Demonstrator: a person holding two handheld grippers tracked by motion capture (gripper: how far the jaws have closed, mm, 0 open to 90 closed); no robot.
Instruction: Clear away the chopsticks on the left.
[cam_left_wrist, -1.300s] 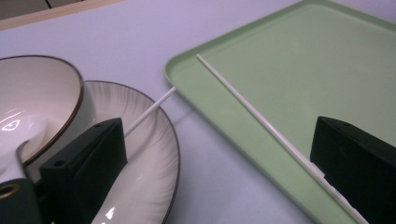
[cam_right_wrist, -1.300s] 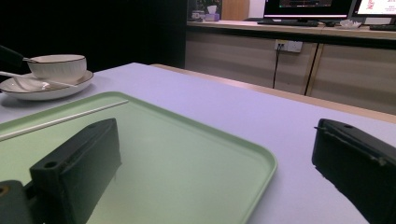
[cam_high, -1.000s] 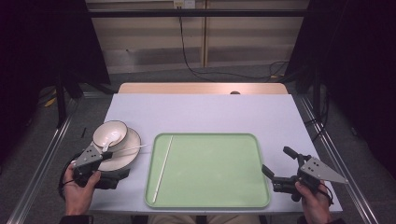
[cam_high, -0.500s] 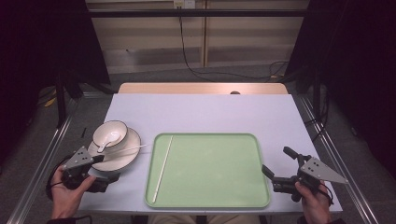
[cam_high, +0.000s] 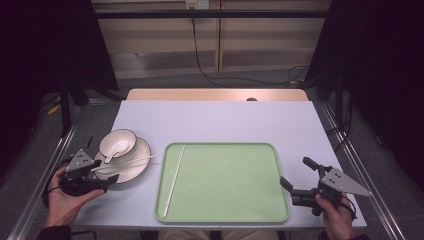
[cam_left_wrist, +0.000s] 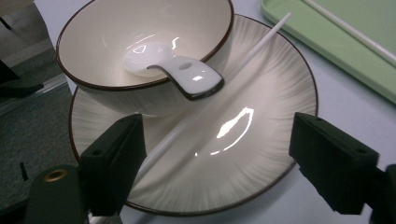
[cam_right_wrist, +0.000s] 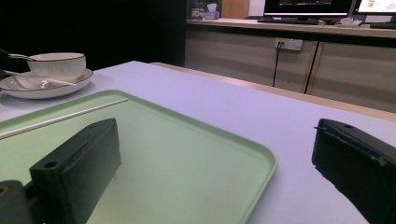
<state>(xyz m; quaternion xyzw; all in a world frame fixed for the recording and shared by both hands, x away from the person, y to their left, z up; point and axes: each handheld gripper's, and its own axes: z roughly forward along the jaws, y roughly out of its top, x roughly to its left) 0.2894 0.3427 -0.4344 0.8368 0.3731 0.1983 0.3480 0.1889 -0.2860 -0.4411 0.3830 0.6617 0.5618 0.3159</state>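
A: Left gripper (cam_high: 102, 176) — what changed?

B: It slid back toward the near left corner of the desk (cam_high: 215, 120). A second ago it sat right at the plate (cam_high: 131, 170), now its jaws hover over the plate's near rim. The jaws have just been narrowing a bit, but they stand fairly wide, pads pressing on nothing.

A: What's between them?

B: In the left gripper view the loose chopstick (cam_left_wrist: 219, 79) runs across the plate, its near end passing by the left-hand jaw. Can't tell if it touches. Not gripped.

A: So target is that chopstick?

B: Likely. Its partner, the second chopstick (cam_high: 174, 179), already lies along the left side of the green tray (cam_high: 260, 150). My guess is this one goes there next; grasp not yet made.

A: Other stuff?

B: Bowl (cam_high: 117, 143) sits on the plate, ceramic spoon (cam_high: 114, 154) inside it with the handle over the rim. Looks unmoved from the earlier frames.

A: Right gripper (cam_high: 298, 183)?

B: Same spot as before, just beside the tray's right edge, jaws wide, nothing in them.
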